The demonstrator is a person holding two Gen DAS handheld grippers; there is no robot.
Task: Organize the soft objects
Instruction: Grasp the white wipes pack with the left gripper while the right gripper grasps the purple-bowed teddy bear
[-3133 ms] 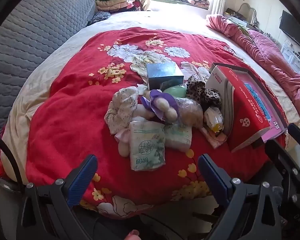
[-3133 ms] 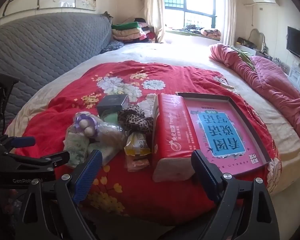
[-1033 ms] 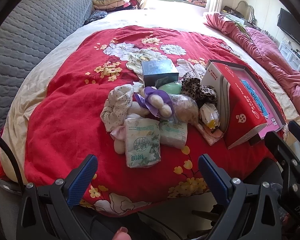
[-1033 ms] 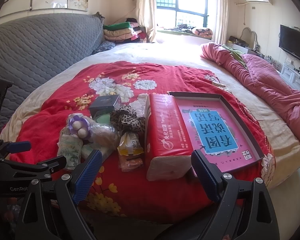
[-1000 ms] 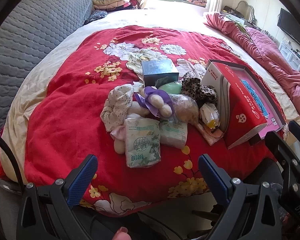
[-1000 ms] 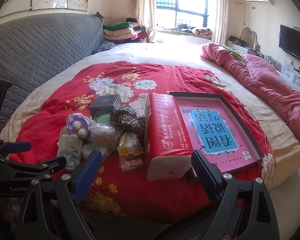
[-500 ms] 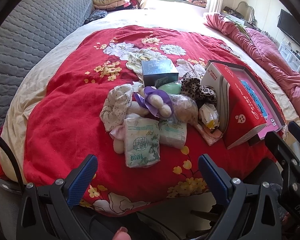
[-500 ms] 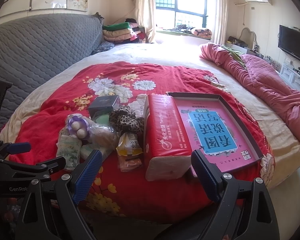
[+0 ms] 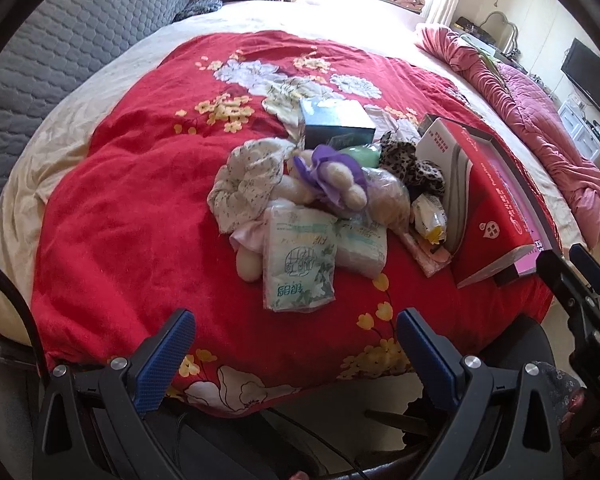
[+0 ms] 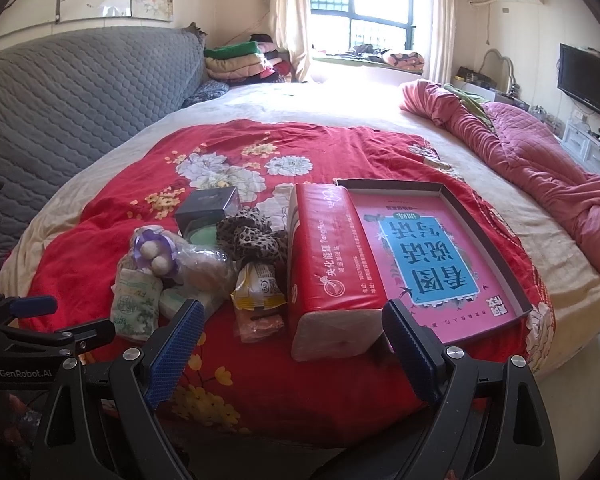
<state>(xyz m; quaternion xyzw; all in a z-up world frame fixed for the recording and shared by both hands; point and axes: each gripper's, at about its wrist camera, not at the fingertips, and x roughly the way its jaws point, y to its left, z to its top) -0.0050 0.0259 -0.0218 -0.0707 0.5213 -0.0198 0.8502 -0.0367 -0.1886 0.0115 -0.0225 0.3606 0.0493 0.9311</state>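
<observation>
On the plush red blanket (image 9: 112, 216) lie crinkly tissue packs (image 9: 298, 264); both tongs (image 9: 294, 354) (image 10: 292, 334) gape empty.

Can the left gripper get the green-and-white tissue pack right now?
Probably yes. The tissue pack lies at the pile's near edge, nothing on top, straight ahead of the open left gripper.

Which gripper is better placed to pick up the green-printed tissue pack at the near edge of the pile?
Left. The left gripper is open and lined up with the tissue pack. The right gripper faces the red tissue package instead.
</observation>
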